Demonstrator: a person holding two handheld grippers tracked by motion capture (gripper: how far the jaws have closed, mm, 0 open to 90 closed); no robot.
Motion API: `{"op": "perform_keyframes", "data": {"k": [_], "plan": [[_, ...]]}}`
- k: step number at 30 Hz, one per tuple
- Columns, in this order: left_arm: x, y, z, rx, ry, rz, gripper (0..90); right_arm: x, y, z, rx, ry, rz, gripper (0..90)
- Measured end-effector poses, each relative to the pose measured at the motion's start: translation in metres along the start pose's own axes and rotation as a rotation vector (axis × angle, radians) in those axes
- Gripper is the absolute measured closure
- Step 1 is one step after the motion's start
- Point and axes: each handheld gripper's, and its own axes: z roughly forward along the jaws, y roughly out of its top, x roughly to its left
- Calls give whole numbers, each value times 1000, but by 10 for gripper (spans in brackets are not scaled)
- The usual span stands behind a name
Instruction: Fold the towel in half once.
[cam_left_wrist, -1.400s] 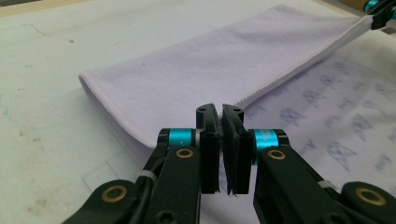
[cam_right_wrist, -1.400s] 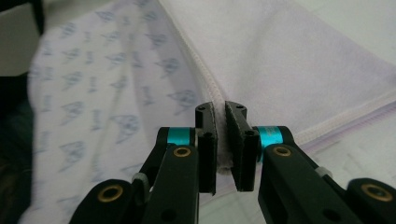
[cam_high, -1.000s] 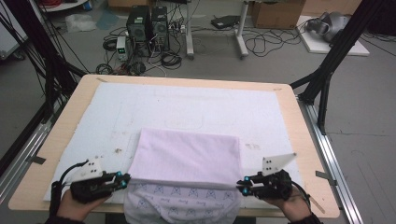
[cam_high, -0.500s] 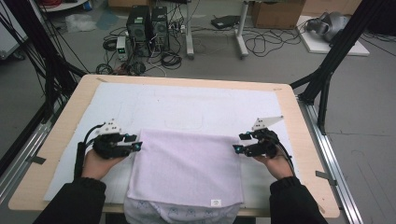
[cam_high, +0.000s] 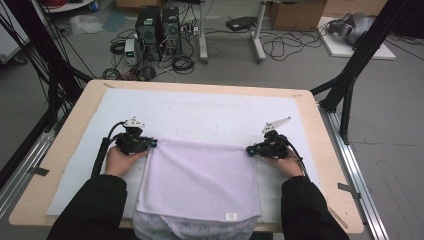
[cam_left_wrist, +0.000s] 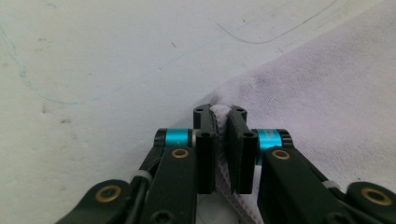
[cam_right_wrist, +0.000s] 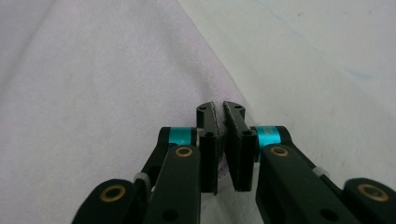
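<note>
A second ago both grippers sat at the near edge of the worktop, holding the towel's (cam_high: 200, 180) near corners. Since then the left gripper (cam_high: 150, 144) and right gripper (cam_high: 251, 149) have carried those corners away from the person, folding the pale lilac towel over so a small label now lies near the worktop's front edge. Both pairs of jaws have just been closing and now pinch the towel's far corners.

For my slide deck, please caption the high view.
Left gripper and right gripper pinch the towel's far corners.
</note>
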Motion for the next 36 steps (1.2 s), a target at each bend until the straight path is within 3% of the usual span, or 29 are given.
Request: {"op": "perform_keyframes", "data": {"k": [2,4,6,8,11,13,14,15,16,18,21,22,23,24,26,29,33,36], "plan": [[2,8,-6,-51,30,-11,849,1,9,0,23,-38,-27,860],[5,21,-11,-58,61,5,851,-1,23,-5,18,-81,-30,863],[7,46,-21,-73,116,46,852,-6,40,-14,5,-119,-29,865],[13,72,-34,-114,157,54,853,-11,66,-30,-27,-176,-36,866],[19,111,-54,-173,204,83,852,-16,100,-52,-68,-217,-51,867],[20,129,-61,-187,235,109,832,-18,123,-66,-93,-280,-74,854],[21,133,-61,-185,261,96,762,-19,129,-70,-105,-304,-76,797],[24,132,-60,-173,269,75,624,-21,132,-71,-122,-328,-63,626],[27,127,-58,-164,254,57,574,-23,132,-70,-132,-364,-44,550],[31,110,-53,-138,228,46,592,-26,126,-66,-123,-316,1,550],[33,83,-45,-100,192,28,582,-19,103,-51,-90,-293,-20,514],[31,70,-43,-109,163,18,579,-18,97,-48,-85,-270,-14,493],[29,62,-42,-102,150,23,581,-17,91,-42,-37,-219,16,469],[25,54,-40,-90,138,29,578,-14,85,-38,-22,-196,27,469],[19,40,-39,-85,101,46,575,-5,73,-35,-49,-218,-16,478],[7,21,-41,-88,51,69,563,4,53,-33,-69,-163,18,467],[-5,-2,-46,-90,-10,77,564,22,35,-34,-83,-156,-10,504],[-13,-15,-46,-79,-59,99,626,34,21,-31,-86,-134,-6,508]]}}
